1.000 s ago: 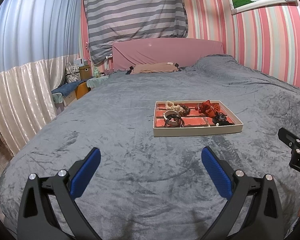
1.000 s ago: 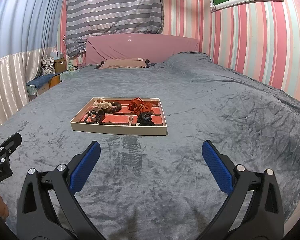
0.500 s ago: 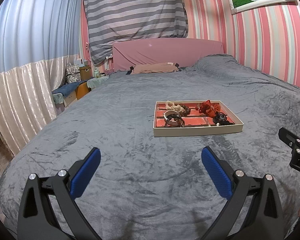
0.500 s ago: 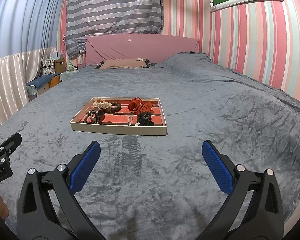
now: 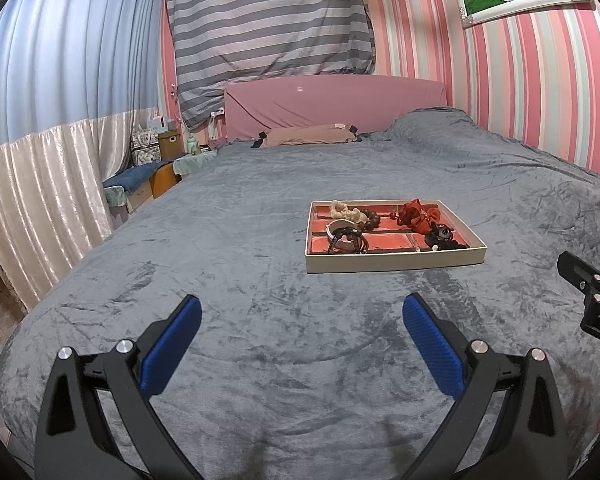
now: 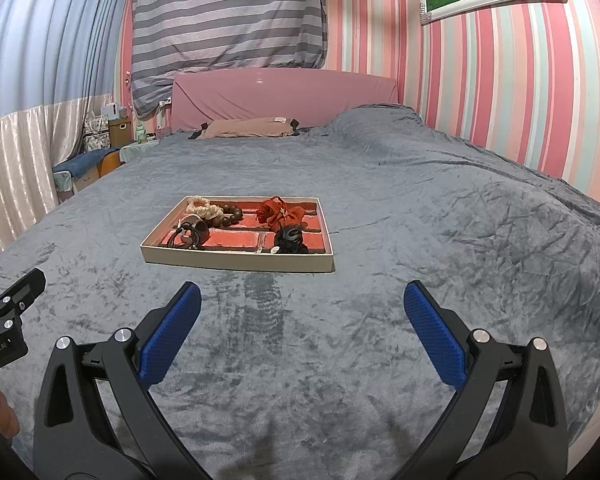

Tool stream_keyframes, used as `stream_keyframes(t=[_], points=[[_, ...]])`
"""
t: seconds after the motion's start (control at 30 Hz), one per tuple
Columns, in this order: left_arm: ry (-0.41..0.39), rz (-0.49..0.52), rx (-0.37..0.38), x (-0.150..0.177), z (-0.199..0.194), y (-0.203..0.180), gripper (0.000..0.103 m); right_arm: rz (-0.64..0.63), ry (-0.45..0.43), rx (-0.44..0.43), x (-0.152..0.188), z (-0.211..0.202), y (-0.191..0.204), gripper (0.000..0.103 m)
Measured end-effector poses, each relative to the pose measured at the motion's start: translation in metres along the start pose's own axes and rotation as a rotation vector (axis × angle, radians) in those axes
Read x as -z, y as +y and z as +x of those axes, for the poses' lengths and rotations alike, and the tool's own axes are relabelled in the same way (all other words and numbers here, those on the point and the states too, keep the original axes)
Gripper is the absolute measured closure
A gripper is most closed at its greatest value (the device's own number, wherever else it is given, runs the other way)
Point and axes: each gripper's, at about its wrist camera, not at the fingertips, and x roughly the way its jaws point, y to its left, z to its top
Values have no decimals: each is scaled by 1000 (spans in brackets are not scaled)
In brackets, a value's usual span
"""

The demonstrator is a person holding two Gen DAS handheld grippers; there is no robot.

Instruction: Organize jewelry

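Divided tray [image 5: 394, 261] on grey bedspread [image 5: 236, 264], holding cream scrunchie [image 5: 341, 210], bead bracelet [image 5: 370, 217], red bow [image 5: 418, 215]. Left gripper [image 5: 300, 340], right gripper [image 6: 302, 330]: jaws spread, empty. No change over last second; stage undetermined.

The bed [image 5: 260, 208] wore a plain slate-grey velvety cover. On it, a tray [image 5: 396, 261] showed cream outer walls and a red lining crossed by dark dividers. Inside it, a red fabric bow [image 5: 418, 216] lay at 1 o'clock, a cream scrunchie [image 5: 342, 210] at 11 o'clock, dark brown beads [image 5: 370, 217] beside it, and a black hair clip [image 5: 440, 234] at 4 o'clock. The headboard [image 6: 284, 96] was pink, the hanging sheet [image 6: 228, 20] grey-and-white striped, the wall [image 6: 520, 92] pink, white and pale-green striped. Both grippers' pads [image 6: 168, 336] were blue on black frames.
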Motion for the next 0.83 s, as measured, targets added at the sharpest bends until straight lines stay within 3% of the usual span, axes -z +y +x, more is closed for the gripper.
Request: stream_keyframes(t=[0.83], points=[[26,6,9,8,10,1,5,0,11,0,0,6,1,4]])
